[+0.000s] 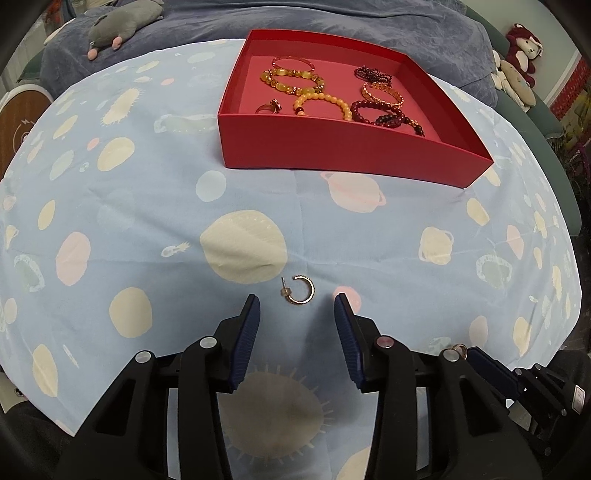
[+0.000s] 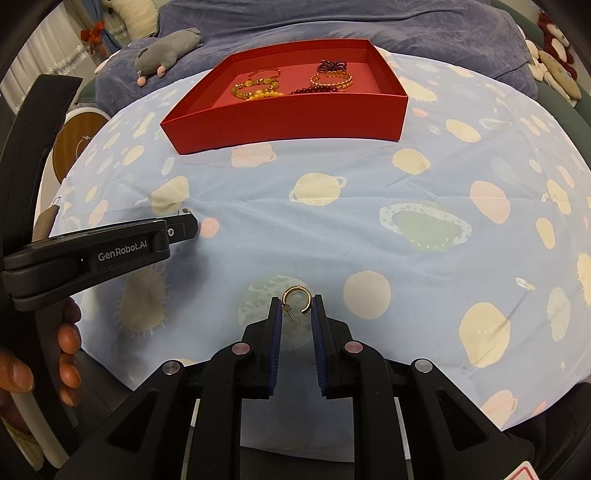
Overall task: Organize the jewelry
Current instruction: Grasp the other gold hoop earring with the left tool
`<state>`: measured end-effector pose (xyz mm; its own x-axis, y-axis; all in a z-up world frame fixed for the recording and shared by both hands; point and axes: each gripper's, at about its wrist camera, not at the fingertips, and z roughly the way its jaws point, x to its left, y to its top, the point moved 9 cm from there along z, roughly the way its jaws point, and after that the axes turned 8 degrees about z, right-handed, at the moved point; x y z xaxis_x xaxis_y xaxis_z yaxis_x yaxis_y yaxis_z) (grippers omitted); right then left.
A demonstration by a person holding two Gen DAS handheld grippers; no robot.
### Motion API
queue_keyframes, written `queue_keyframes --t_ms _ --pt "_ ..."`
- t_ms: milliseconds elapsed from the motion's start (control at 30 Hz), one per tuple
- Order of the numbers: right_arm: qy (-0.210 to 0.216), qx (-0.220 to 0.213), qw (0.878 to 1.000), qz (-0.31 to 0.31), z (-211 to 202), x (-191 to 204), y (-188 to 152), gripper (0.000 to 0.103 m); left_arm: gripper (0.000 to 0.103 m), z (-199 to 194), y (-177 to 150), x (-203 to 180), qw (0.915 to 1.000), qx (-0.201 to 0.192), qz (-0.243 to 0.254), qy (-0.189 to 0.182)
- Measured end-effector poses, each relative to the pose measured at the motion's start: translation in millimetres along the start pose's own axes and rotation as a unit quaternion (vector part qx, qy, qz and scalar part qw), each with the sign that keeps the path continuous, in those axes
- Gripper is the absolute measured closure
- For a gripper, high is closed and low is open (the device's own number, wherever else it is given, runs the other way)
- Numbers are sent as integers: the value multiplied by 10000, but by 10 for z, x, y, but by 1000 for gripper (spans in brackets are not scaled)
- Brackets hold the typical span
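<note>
Right hand-held gripper point(image 2: 296, 307) clenches a gold hoop earring point(image 2: 297, 300); left hand-held gripper point(image 1: 297, 301) stands released around another earring point(image 1: 300, 290) on the blue cloth point(image 1: 147, 206)

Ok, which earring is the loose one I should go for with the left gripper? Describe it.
From the red box, come nearer across the blue planet-print cloth to the big cream circle. The loose gold hoop earring lies just below it, before the left gripper's open fingertips. Unlike the other hoop earring, pinched in the right gripper, nothing touches it.

Grey plush mouse point(image 1: 122, 26), planet-print cloth point(image 1: 147, 229)
</note>
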<state>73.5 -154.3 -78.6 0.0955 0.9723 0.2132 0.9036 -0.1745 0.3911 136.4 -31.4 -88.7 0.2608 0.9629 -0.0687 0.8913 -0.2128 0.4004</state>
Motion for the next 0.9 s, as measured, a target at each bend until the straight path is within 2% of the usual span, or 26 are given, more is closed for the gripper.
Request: queue_keyframes --t_ms 167,300,900 --pt "7 16 10000 38 12 -29 0 88 73 19 37 -4 9999 -30 84 96" --pt "6 30 10000 62 20 -36 -6 88 85 21 30 -6 9998 -27 155 140" --pt "93 -160 9998 35 -164 33 21 88 85 -219 -160 -120 9997 -52 213 142"
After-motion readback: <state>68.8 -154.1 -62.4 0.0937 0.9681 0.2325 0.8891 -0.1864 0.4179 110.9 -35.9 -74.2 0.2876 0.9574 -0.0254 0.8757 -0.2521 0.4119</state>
